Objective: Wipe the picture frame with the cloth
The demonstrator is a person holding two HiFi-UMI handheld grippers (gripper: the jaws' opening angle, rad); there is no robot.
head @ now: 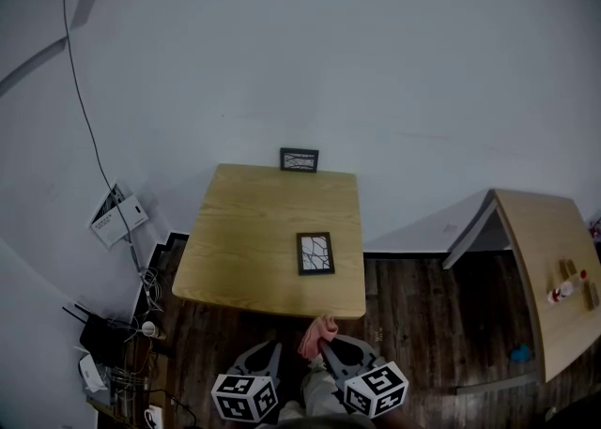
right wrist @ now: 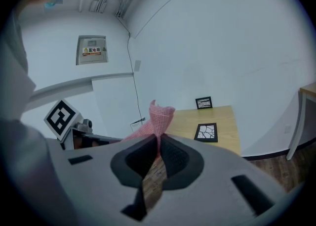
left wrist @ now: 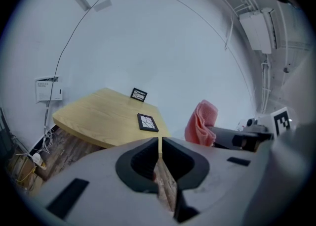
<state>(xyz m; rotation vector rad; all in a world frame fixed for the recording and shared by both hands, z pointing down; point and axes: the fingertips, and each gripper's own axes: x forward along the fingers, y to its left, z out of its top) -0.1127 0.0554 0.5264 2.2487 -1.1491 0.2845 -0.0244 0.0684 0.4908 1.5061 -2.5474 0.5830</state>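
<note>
Two frames share the table [head: 235, 239]: the picture frame [head: 315, 253] lies flat near its front right, long axis toward the wall [head: 376, 70]; a second frame [head: 299, 160] stands at the far edge. The right gripper [right wrist: 159, 141] pinches the cloth [right wrist: 158, 116], whose free end points up. The left gripper [left wrist: 159, 143] is closed and empty.

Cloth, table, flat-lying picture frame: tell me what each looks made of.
The cloth seems pink woven fabric; mesh weave shows. The table top shows pale matte wood grain, solid or laminate. The lying picture frame has a dark border; wood or plastic, unclear.
</note>
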